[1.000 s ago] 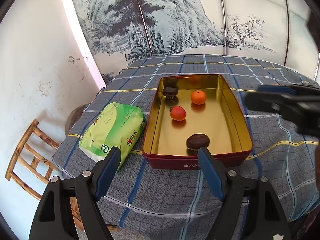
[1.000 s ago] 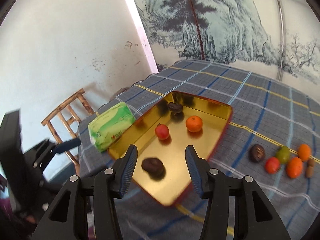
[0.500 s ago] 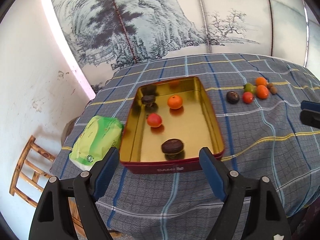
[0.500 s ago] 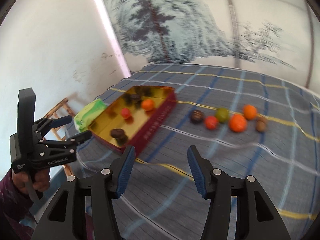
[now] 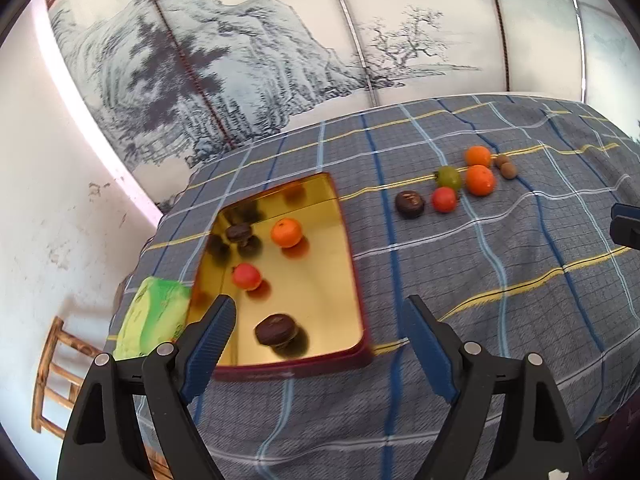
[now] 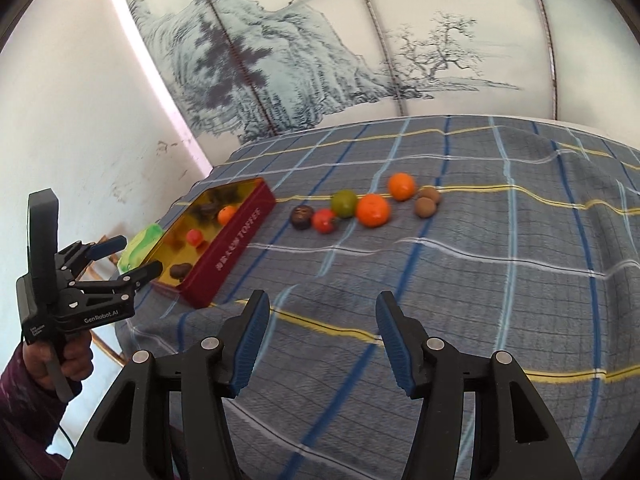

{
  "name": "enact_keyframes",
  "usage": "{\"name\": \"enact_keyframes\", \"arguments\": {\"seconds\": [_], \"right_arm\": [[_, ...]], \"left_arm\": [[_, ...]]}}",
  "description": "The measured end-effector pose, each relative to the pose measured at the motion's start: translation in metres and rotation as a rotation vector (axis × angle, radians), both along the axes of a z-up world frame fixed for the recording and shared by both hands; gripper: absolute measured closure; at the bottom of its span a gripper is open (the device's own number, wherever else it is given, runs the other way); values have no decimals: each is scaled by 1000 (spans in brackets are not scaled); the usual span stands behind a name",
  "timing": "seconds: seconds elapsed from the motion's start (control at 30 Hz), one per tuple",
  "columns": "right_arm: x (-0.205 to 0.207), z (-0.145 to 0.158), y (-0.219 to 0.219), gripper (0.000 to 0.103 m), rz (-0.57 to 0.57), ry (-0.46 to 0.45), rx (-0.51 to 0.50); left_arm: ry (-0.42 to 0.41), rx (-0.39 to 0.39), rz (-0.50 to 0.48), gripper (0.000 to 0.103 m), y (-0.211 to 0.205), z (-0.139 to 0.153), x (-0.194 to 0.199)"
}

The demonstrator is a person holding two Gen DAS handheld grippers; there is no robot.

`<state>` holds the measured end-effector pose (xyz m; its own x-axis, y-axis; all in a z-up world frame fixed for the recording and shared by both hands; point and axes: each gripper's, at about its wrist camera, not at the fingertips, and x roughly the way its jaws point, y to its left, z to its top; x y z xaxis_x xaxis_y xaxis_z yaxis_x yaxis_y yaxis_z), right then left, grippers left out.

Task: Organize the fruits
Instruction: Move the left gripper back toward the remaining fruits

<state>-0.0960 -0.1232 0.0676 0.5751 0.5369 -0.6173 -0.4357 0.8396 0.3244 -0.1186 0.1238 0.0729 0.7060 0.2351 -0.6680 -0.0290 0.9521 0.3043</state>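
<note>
so, worktop (image 6: 500, 280) under a blue plaid cloth, rumpled in places. biggest item on it is the red tin (image 5: 288, 364) with a gold inside, sitting toward the left end. inside the tin: two dark brown fruits, one orange, one small red fruit, all apart from each other, plenty of bare floor left. green packet (image 5: 154, 320) lies just beside the tin's left wall.

loose fruit cluster (image 6: 360, 206) sits on the cloth well to the right of the tin: two oranges, a green fruit, a red one, a dark brown one and two small brown ones, mostly touching or just beside each other in a rough row.

left claw (image 5: 320, 328) hangs over the tin's near edge, fingers apart, nothing between them. right claw (image 6: 320, 332) is above bare cloth, near side of the cluster, also spread wide and empty.

handling guess: fruits look small, light, round, so likely to roll on the cloth and slide on the shiny tin floor. oranges are probably firm, take them across the middle. red and green ones may bruise, so a gentle squeeze. tightly packed neighbours could get nudged, so picking an end fruit first seems safest.
</note>
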Motion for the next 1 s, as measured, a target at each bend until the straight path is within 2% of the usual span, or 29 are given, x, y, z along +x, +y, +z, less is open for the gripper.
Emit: {"name": "enact_keyframes", "arguments": {"seconds": [0.13, 0.4, 0.53, 0.6, 0.67, 0.8, 0.9, 1.0], "right_arm": [[3, -2, -15, 45, -19, 6, 22], [7, -12, -38, 44, -47, 27, 54], [11, -17, -48, 43, -61, 41, 71], [12, -21, -54, 43, -68, 51, 81], [14, -23, -58, 43, -73, 61, 88], [18, -31, -65, 43, -82, 79, 102], [21, -36, -69, 43, -84, 92, 107], [24, -40, -73, 43, -88, 99, 112]], "left_arm": [[14, -6, -33, 20, -13, -4, 12], [92, -143, -91, 21, -29, -15, 51], [105, -165, -101, 24, -36, -19, 69], [113, -165, -114, 29, -40, -21, 79], [128, -182, -136, 39, -44, -23, 90], [160, -193, -159, 45, -45, -31, 117], [177, -210, -168, 54, -39, -35, 137], [208, -247, -171, 59, -35, -38, 157]]}}
